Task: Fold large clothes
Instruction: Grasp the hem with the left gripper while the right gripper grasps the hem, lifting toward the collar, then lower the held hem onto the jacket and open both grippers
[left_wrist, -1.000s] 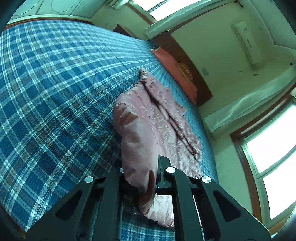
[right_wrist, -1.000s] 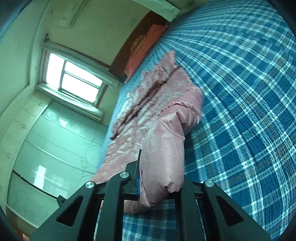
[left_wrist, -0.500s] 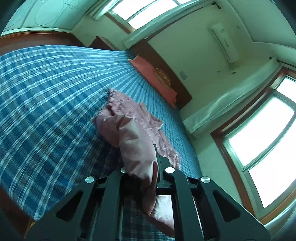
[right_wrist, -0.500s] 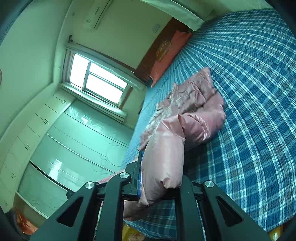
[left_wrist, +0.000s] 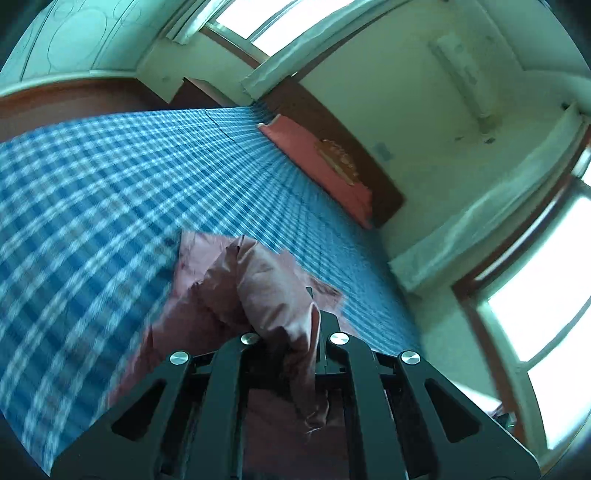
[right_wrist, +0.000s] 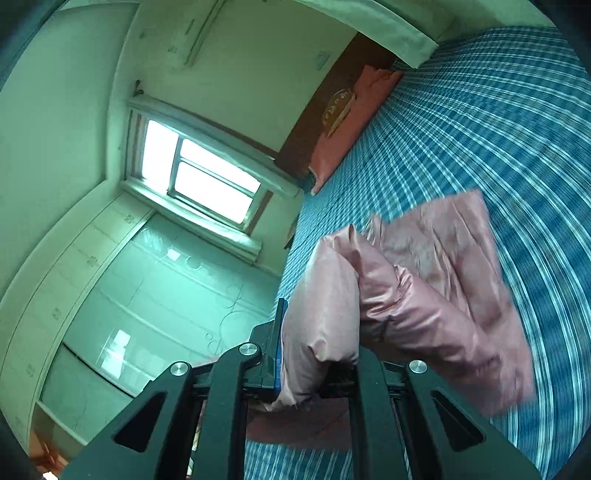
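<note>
A shiny pink padded garment (left_wrist: 255, 291) hangs over the blue plaid bed (left_wrist: 110, 177). My left gripper (left_wrist: 291, 332) is shut on a bunched edge of it, and the cloth drapes down between the fingers. In the right wrist view my right gripper (right_wrist: 317, 350) is shut on another puffy edge of the same pink garment (right_wrist: 436, 295). Both hold the cloth lifted above the bed, and the rest trails down folded over itself. The views are motion-blurred.
A red pillow (left_wrist: 321, 170) lies against the dark wooden headboard (left_wrist: 369, 166) at the far end of the bed. Windows (right_wrist: 207, 177) and pale wardrobe doors (right_wrist: 140, 295) line the walls. The bed edge (left_wrist: 55, 110) is at the far left.
Both grippers have risen and tilted up with the garment. The cloth that lay spread on the bed has been pulled up and gathered toward the grippers.
</note>
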